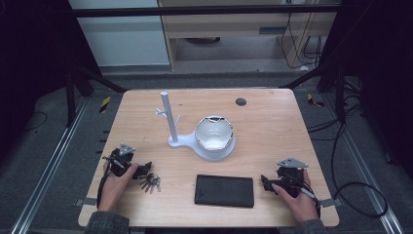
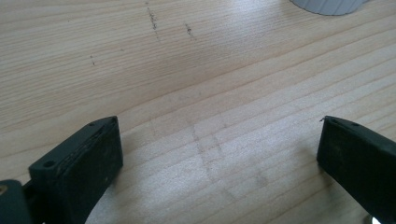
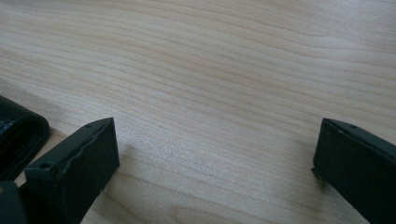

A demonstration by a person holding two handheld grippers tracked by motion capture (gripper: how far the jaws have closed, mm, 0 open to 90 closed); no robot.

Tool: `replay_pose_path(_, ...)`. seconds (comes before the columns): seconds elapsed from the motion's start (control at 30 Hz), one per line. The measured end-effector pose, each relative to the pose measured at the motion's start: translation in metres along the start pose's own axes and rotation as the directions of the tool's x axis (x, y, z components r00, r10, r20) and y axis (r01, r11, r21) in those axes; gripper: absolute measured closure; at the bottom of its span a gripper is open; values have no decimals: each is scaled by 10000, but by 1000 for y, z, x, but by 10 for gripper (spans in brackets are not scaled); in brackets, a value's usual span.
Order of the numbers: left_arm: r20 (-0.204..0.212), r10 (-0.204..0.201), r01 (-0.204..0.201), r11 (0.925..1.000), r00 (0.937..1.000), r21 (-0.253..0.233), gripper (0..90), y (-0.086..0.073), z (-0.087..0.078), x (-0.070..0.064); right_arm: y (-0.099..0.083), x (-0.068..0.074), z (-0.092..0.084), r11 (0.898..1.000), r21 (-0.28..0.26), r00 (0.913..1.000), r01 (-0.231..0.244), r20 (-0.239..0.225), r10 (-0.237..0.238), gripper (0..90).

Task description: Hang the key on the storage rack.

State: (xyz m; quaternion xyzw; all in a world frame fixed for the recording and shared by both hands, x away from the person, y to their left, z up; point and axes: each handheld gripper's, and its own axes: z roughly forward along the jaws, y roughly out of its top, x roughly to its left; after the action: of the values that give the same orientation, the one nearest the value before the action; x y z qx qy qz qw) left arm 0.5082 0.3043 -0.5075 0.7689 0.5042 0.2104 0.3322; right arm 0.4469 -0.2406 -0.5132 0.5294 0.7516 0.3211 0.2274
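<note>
On the wooden table (image 1: pixel 272 126) my left gripper (image 1: pixel 142 169) rests at the front left, held in a hand, its jaws wide apart over bare wood (image 2: pixel 219 154). A bunch of keys (image 1: pixel 151 182) lies just to its right. A black wallet (image 1: pixel 224 190) lies flat at the front middle. My right gripper (image 1: pixel 267 182) sits at the front right in the other hand, open, close beside the wallet's right end; the wallet's edge (image 3: pixel 18 135) shows at the left of the right gripper view. A white stand with pegs (image 1: pixel 168 119) and its round dish (image 1: pixel 214 134) stands mid-table.
A small dark round hole cover (image 1: pixel 240 102) sits near the table's far edge. Cables (image 1: pixel 358 192) trail on the floor to the right. Metal frame rails (image 1: pixel 48 165) run along both sides of the table.
</note>
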Motion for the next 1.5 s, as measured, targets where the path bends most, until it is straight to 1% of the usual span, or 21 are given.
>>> replay_pose_path(0.1, -84, -86, 87, 9999, 9999, 108, 51, 1, -5, 4, 0, 0, 0, 10000, -2, 10000, 4, -5, -4, 3)
replay_pose_path(0.27, -217, 121, -130, 9989, 9997, -451, 46, 6, -15, 3, 0, 0, 0, 10000, 1, 10000, 39, -42, -39, 3)
replay_pose_path(0.53, 265, 607, -589, 9963, 9978, -633, 41, 2, -39, -9, 0, -1, 0, 10000, -7, 10000, 67, -33, -67, 3)
replay_pose_path(0.6, 444, 949, -919, 9936, 9945, -654, 41, 4, -45, -16, 0, -1, 0, 10000, -10, 10000, 67, -36, -67, 4)
replay_pose_path(0.67, 650, 1523, -1491, 9875, 9862, -511, 42, 9, -50, -28, 0, -1, 0, 10000, -7, 10000, 64, -35, -64, 3)
replay_pose_path(0.7, 650, 1523, -1491, 9875, 9862, -511, 39, 9, -50, -28, 0, -1, 0, 10000, -7, 10000, 64, -35, -64, 3)
replay_pose_path(0.73, 629, 2083, -2063, 9778, 9760, -363, 39, 13, -53, -38, 0, -1, 0, 10000, 12, 10000, 27, -85, -27, 4)
replay_pose_path(0.83, 1011, 2264, -2251, 9740, 9688, -240, 44, 19, -59, -47, 0, -1, 0, 10000, 15, 9999, 37, -99, -37, 3)
replay_pose_path(0.9, 1225, 2606, -2627, 9649, 9576, 6, 46, 23, -61, -51, 0, -2, 0, 9999, -8, 9998, 145, -104, -145, 3)
replay_pose_path(0.93, 1225, 2606, -2627, 9649, 9576, 6, 45, 23, -61, -51, 0, -2, 0, 9999, -8, 9998, 145, -104, -145, 3)
replay_pose_path(0.97, 1383, 2875, -2966, 9537, 9477, 494, 42, 27, -62, -51, 1, -2, 1, 9999, 6, 9998, 151, -119, -151, 3)
replay_pose_path(1.03, 1581, 3046, -3223, 9412, 9393, 1015, 46, 31, -61, -50, 1, -2, 1, 9999, 3, 9998, 146, -137, -146, 3)
replay_pose_path(1.1, 1748, 3308, -3570, 9222, 9274, 1487, 53, 33, -61, -48, 1, -3, 1, 9999, -1, 9998, 164, -136, -164, 3)
replay_pose_path(1.13, 1748, 3308, -3570, 9222, 9274, 1487, 63, 33, -61, -48, 1, -3, 1, 9999, -3, 9998, 165, -134, -165, 3)
replay_pose_path(1.17, 2047, 3540, -3917, 9006, 9125, 1883, 82, 33, -60, -47, 1, -3, 1, 9999, -1, 9998, 165, -134, -165, 3)
replay_pose_path(1.23, 2362, 3771, -4283, 8745, 8956, 2277, 112, 31, -55, -48, 1, -3, 1, 9999, -6, 9997, 171, -160, -171, 3)
replay_pose_path(1.3, 2544, 3720, -4330, 8645, 8927, 2553, 159, 30, -51, -48, 1, -3, 1, 9998, -8, 9997, 193, -151, -193, 3)
replay_pose_path(1.37, 2716, 3777, -4478, 8499, 8852, 2777, 192, 28, -47, -49, 1, -3, 1, 9998, -10, 9997, 191, -148, -191, 3)
replay_pose_path(1.4, 2716, 3777, -4478, 8499, 8852, 2777, 215, 28, -47, -49, 1, -3, 1, 9998, -6, 9997, 177, -162, -177, 3)
replay_pose_path(1.43, 2828, 3898, -4669, 8316, 8764, 3008, 245, 25, -44, -52, 1, -3, 1, 9998, -7, 9997, 177, -165, -177, 3)
replay_pose_path(1.5, 2911, 4025, -4843, 8160, 8679, 3155, 287, 24, -41, -54, 1, -3, 1, 9999, -7, 9997, 172, -169, -172, 3)
